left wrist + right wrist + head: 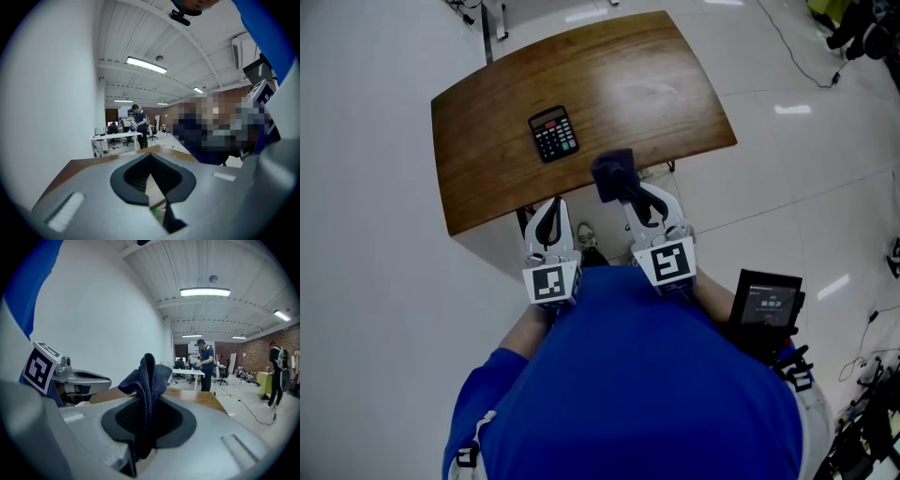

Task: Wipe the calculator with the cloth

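Fingers on the left gripper are pressed together at the tips with nothing between them, just a sliver of wood showing through lower down. It sits at the table's near edge, close to the person's body. My guess is it's parked as the spare hand, maybe to pin the calculator so it doesn't skate around.

Calculator lies flat on the table, left of the middle and a bit skewed, well apart from both grippers. It's a small dark slab with rows of pale keys, something red up top and greenish keys on its right side (colours are hard to be sure of). Hard plastic on smooth varnished wood, so I'd expect it to slide under any real push. The table is a curved brown top, glossy, with bright glare patches.

Right gripper has its fingers pinching the cloth. It's dark blue with a ribbed, knit-looking weave, bunched into a fold that sticks out past the tips. Gripping it that way leaves a soft wad out front to rub with, which makes sense. The wad hovers over the table's near edge, right of the calculator and not touching it. So no wiping yet, I reckon. The next bit is carrying the cloth up and left onto the keys.
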The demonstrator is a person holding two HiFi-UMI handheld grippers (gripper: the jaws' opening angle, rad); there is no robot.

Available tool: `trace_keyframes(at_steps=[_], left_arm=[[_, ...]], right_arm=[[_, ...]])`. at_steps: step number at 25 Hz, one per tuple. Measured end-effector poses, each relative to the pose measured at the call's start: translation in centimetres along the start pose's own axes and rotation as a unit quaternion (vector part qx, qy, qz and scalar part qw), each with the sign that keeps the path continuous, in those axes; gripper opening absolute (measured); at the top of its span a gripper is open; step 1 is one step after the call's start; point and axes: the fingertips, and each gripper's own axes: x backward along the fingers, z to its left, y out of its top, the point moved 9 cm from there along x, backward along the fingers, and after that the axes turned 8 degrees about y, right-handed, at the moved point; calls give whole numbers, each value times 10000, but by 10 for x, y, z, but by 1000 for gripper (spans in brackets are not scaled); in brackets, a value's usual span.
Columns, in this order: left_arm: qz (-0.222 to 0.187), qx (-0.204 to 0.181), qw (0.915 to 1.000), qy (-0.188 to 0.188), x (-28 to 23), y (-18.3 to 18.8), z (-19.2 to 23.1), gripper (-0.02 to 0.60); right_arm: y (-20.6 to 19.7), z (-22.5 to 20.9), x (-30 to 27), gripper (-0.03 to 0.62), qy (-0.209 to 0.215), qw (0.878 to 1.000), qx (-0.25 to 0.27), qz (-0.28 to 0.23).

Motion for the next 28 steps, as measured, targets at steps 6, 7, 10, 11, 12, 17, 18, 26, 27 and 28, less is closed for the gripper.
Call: trace_keyframes(at_steps=[6, 7, 10, 11, 12, 17, 18, 26, 27, 28], left_arm=[[39, 108, 9999, -41, 26, -4, 0, 6], [11, 145, 9999, -50, 29, -4, 2, 6], [-138, 198, 9997, -92, 36, -1, 11, 6], [-173, 198, 9996, -111, 39, -1, 15, 6], [-187, 204, 9995, -135, 43, -1, 20, 6], [-141, 337, 9990, -249, 70, -10, 52, 6], [-115, 332, 9990, -287, 75, -13, 59, 6], [-182, 469, 9975, -496, 104, -31, 93, 6], [-127, 482, 9976, -473, 108, -30, 94, 6], [-107, 495, 9976, -461, 110, -29, 95, 6]], right_arm=[[3, 15, 13, 63, -5, 10000, -19, -39], [4, 18, 14, 63, -12, 10000, -11, -39], [10, 31, 14, 63, -28, 10000, 25, -12], [13, 36, 13, 63, -36, 10000, 34, 2], [15, 43, 12, 63, -48, 10000, 38, 18], [22, 85, 7, 64, -111, 9998, 42, 131], [22, 94, 5, 63, -120, 9998, 35, 152], [17, 152, 2, 64, -201, 9994, -29, 275], [16, 156, 4, 63, -200, 9994, -43, 276], [16, 159, 5, 63, -196, 9994, -64, 276]])
